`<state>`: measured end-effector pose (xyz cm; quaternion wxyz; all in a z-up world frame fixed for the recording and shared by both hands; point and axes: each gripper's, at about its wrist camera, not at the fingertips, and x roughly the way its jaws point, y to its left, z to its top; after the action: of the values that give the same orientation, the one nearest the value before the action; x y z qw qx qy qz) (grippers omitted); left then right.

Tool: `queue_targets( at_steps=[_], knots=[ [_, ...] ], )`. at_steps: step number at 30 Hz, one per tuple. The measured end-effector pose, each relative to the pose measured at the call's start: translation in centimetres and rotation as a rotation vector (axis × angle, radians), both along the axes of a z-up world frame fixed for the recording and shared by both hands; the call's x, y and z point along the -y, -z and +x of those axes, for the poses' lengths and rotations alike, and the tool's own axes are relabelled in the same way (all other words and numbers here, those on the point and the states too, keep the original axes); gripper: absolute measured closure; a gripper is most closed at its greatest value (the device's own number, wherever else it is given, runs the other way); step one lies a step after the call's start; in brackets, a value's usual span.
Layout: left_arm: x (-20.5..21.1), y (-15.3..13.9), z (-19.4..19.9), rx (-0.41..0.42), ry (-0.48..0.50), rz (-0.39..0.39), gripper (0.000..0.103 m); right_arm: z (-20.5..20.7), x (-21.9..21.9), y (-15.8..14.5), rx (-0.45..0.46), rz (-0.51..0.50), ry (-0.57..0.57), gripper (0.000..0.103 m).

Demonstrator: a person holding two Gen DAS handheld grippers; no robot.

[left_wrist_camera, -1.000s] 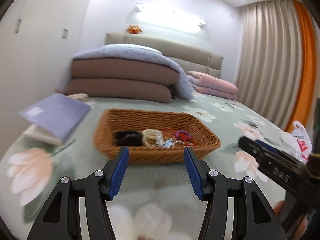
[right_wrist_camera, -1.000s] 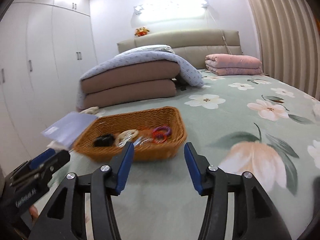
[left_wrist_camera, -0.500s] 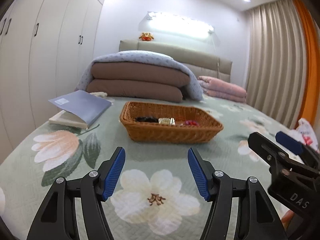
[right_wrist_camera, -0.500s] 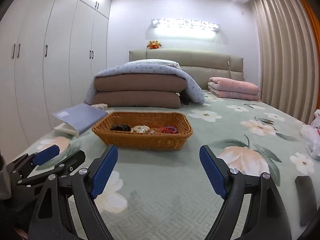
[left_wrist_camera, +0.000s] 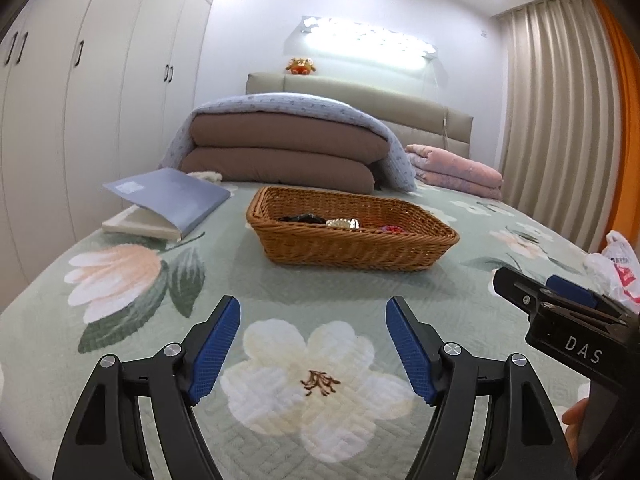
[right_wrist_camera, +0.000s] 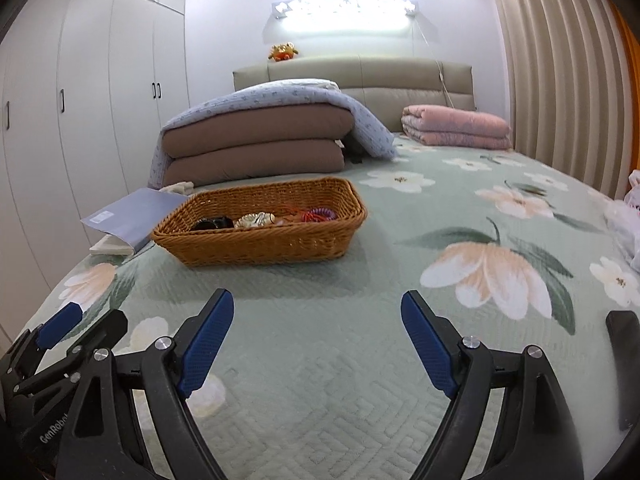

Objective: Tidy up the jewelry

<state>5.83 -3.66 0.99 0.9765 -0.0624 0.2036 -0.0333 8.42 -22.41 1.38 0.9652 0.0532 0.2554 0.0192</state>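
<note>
While the bed [right_wrist_camera: 360, 360] filled both frames, we saw the wicker basket [right_wrist_camera: 260, 244] left of centre holding the jewelry [right_wrist_camera: 256, 220]; our left claw [left_wrist_camera: 312, 340] and right claw [right_wrist_camera: 316, 336] were spread, empty, low in frame.

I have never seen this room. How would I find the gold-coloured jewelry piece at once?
Start at the bed with the green flowered cover and find the brown wicker basket standing on it, beside the blue book. The gold-coloured piece lies in the basket's middle, between a black item and red and purple coils; it alone is shiny and pale gold.
</note>
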Motion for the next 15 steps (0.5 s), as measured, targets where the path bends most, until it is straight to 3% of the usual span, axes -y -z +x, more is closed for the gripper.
queue_targets(
  at_steps=[7, 12, 15],
  knots=[
    [-1.15, 0.34, 0.41, -0.034, -0.011, -0.06, 0.026, 0.12, -0.16, 0.13, -0.002, -0.02, -0.001, 0.015],
    [-0.57, -0.19, 0.04, 0.002, -0.061, 0.034, 0.026, 0.23, 0.33, 0.21, -0.01, -0.007, 0.003, 0.015],
    [-0.43, -0.13, 0.12, 0.0, -0.057, 0.044, 0.026, 0.34, 0.47, 0.32, -0.017, -0.002, 0.003, 0.015]
  ],
)
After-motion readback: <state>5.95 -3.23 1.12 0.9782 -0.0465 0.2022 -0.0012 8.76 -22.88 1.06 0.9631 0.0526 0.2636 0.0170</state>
